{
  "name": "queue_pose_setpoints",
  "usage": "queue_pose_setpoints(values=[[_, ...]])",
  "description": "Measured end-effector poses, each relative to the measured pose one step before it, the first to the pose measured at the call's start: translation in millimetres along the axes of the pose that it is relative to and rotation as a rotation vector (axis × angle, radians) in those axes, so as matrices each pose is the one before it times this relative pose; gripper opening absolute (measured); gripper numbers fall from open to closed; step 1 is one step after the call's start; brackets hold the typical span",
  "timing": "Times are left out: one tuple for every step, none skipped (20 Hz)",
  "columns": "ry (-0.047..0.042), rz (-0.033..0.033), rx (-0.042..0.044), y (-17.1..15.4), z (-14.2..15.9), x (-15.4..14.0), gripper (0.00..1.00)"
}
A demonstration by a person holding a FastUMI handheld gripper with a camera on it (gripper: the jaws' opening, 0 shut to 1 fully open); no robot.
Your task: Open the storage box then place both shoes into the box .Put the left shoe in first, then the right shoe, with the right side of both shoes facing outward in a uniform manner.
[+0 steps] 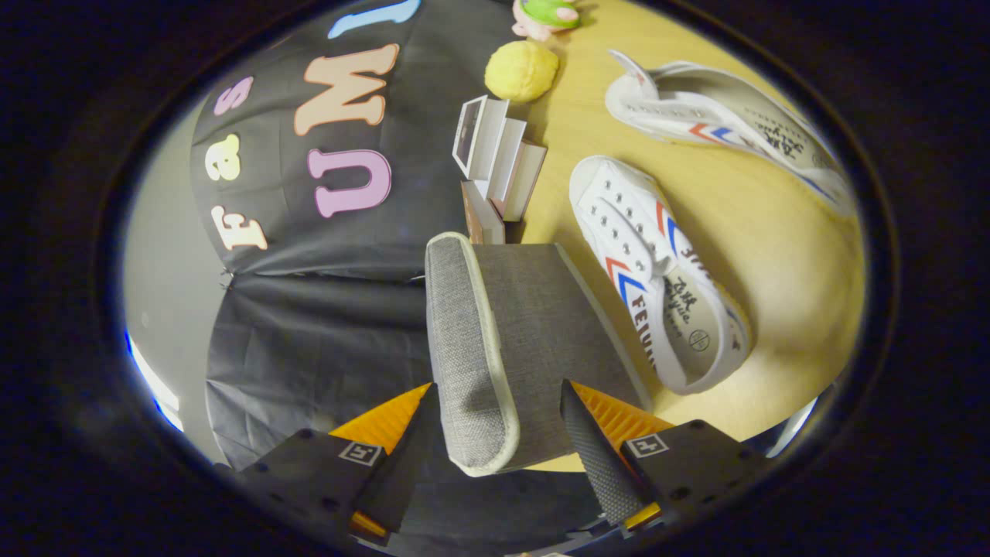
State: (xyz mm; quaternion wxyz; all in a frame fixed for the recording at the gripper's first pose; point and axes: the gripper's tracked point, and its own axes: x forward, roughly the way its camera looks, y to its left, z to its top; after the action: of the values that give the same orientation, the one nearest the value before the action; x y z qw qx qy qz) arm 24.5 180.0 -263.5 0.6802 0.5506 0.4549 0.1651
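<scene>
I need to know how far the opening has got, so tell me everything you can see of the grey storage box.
The storage box is covered in grey woven fabric and sits on the wooden table. Its lid, same fabric with a pale piped edge, is swung up and stands on edge between the fingers of the gripper, which are spread to either side of it; whether they press on it cannot be told. The nearer white shoe lies right beside the box. Small open cardboard boxes stand just beyond it.

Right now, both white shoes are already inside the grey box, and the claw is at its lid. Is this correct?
Not quite. In the claw view both shoes lie on the table beside the grey box. The claw is indeed at the lid.
</scene>
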Motion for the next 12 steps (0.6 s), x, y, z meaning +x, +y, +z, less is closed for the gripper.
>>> queue_pose_setpoints(values=[[0.01167, 0.00936, 0.01096, 0.43, -3.2, 2.94, 0.87], [-0.00343, 0.00549, 0.00898, 0.41, -0.81, 1.01, 0.84], [0.00454, 0.00798, 0.01661, 1.09, -1.87, 2.98, 0.8], [0.03064, 0.02506, 0.01919, 6.45, -7.28, -0.85, 0.77], [0.00561, -0.0026, -0.00193, 0.95, -2.38, 3.45, 0.73], [-0.02047, -0.01651, -0.02242, -5.17, 3.76, 1.3, 0.62], [-0.0202, 0.0167, 0.01164, 5.58, 2.48, -1.97, 0.51], [-0.01946, 0.01963, 0.03611, 8.13, 2.96, -4.47, 0.39], [-0.0096, 0.00773, 0.01569, 2.91, 0.31, 1.3, 0.28], [-0.00358, 0.00363, -0.00682, 3.39, -1.68, -1.1, 0.17], [-0.00955, -0.00457, -0.02082, 1.04, -1.04, 0.4, 0.16], [-0.00897, -0.00199, -0.02143, 3.24, -1.36, -1.72, 0.14]])
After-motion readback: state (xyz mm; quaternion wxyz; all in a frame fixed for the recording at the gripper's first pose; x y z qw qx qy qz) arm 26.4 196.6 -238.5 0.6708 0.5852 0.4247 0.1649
